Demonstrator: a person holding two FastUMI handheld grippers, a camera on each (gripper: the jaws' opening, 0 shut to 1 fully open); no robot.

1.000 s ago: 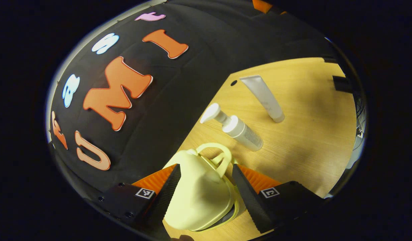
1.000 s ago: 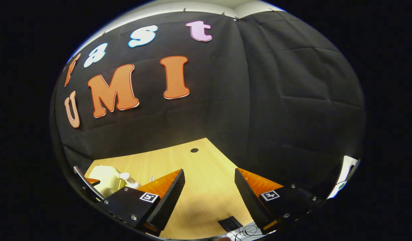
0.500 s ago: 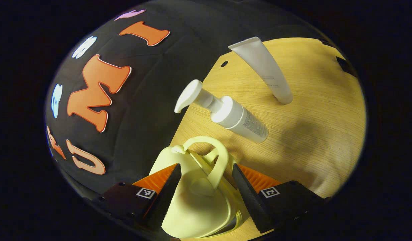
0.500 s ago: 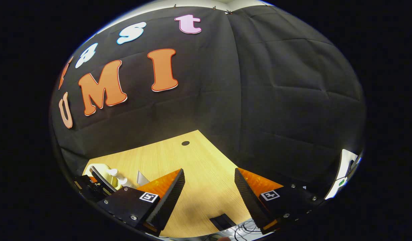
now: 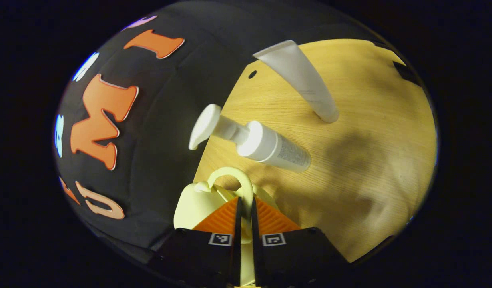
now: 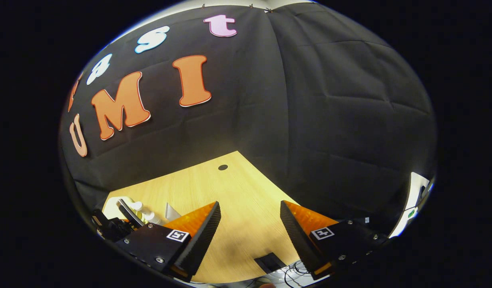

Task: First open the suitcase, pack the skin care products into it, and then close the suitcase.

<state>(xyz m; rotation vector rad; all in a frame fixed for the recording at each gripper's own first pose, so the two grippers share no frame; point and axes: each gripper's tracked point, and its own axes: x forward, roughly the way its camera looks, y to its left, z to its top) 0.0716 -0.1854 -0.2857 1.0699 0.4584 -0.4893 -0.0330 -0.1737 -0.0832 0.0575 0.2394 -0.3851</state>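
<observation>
Opening step: left gripper [image 5: 244,208] clenched on suitcase [image 5: 198,202] handle [image 5: 234,180]; right gripper [image 6: 249,216] released. Next move probably lifts the lid.

In the left gripper view the left gripper [image 5: 244,212] has gone from wide open to pinched on the arched handle [image 5: 234,179] of the small pale-yellow plastic suitcase [image 5: 198,202] at bottom centre — it has also moved in, so the white pump bottle [image 5: 265,146] and white squeeze tube [image 5: 299,78] loom larger, higher in frame — the right gripper [image 6: 249,224] has tilted slightly downward
</observation>
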